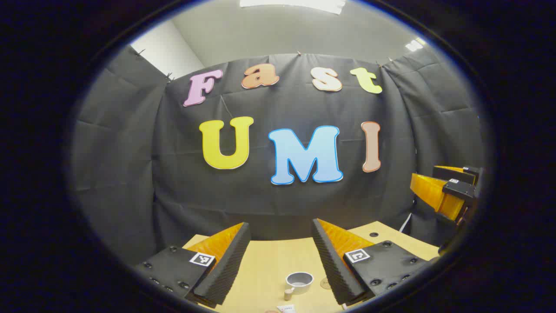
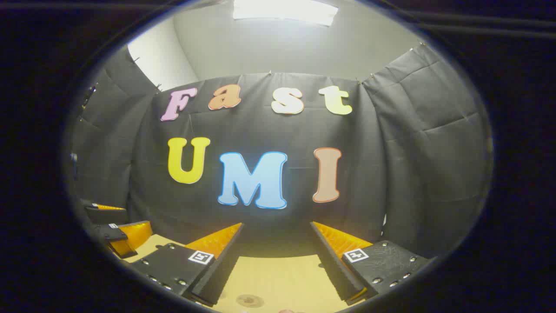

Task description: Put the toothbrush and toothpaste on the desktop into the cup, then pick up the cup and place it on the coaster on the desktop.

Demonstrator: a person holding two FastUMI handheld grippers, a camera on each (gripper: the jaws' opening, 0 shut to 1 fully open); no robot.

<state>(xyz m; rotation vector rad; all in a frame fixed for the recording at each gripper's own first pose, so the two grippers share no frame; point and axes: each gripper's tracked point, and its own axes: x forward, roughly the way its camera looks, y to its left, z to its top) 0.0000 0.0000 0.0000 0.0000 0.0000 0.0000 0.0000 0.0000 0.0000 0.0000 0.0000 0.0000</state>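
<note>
L gripper view: the left gripper (image 1: 280, 243) sits at bottom centre of the frame, fingers spread wide apart w/ nothing between them. Both fingers hang above the desktop (image 1: 269, 265), which fills the lower middle. Between the fingertips, low in the frame, stands the cup (image 1: 299, 281), upright, grey, mouth open to the top (its handle points down-left toward the frame's bottom edge). Just right of the cup, partly behind the right-hand finger, lies a faint round disc, prob. the coaster (image 1: 325, 283); cup is beside it, not on it. At the very bottom edge, below the cup, a small white item w/ red marking (image 1: 286, 308) pokes in, too cropped to tell what it is. At mid-right of the frame the right gripper (image 1: 447, 191) shows, up off the desktop; can't read its opening from here.

R gripper view: the right gripper (image 2: 276, 243) at bottom centre, fingers also wide apart, empty. Desktop (image 2: 278, 274) below them. A round disc (image 2: 249, 300) lies at bottom centre-left, near the left-hand finger. At lower left of the frame the left gripper (image 2: 117, 237) shows.
</note>
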